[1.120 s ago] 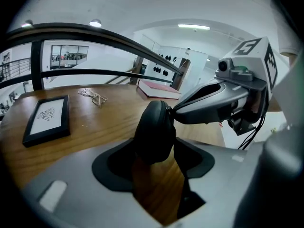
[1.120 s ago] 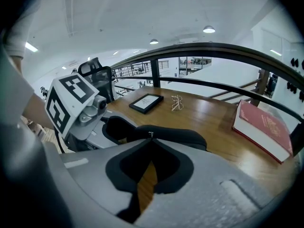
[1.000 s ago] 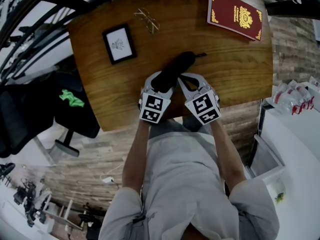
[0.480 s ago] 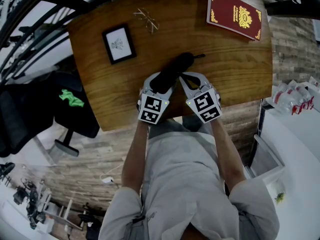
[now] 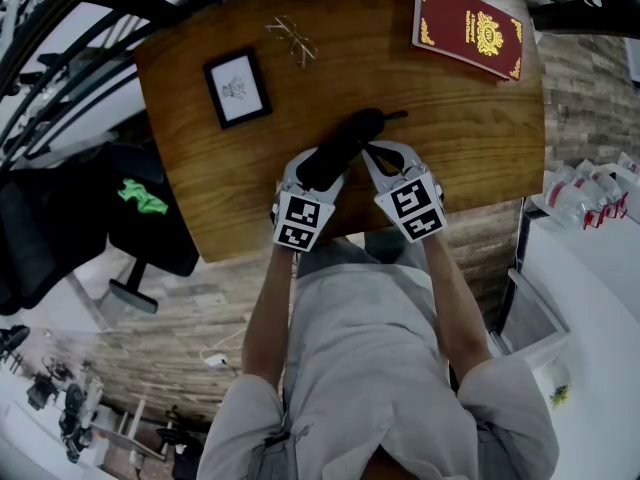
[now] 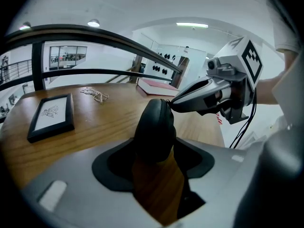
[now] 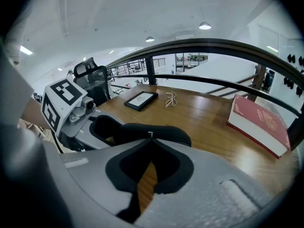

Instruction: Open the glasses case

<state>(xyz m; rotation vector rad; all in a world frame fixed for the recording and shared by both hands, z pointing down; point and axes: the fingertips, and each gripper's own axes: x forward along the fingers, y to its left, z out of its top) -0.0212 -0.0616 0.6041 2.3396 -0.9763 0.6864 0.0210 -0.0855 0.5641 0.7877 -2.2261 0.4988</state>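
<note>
A black oblong glasses case (image 5: 340,143) lies slantwise on the wooden table (image 5: 480,138). My left gripper (image 5: 314,174) is shut on its near end. In the left gripper view the case (image 6: 154,127) stands between both pads. My right gripper (image 5: 367,150) comes in from the right, its tips closed against the case's side seam. In the right gripper view the tips (image 7: 151,137) meet on a small metal zipper pull at the edge of the case (image 7: 175,134). The left gripper view shows the right gripper (image 6: 172,103) touching the top of the case.
On the table behind the case are a black picture frame (image 5: 238,88), wire-rimmed glasses (image 5: 292,38) and a red book (image 5: 470,28). Black railings curve past the table's far side. A black chair with a green item (image 5: 143,196) stands at the left.
</note>
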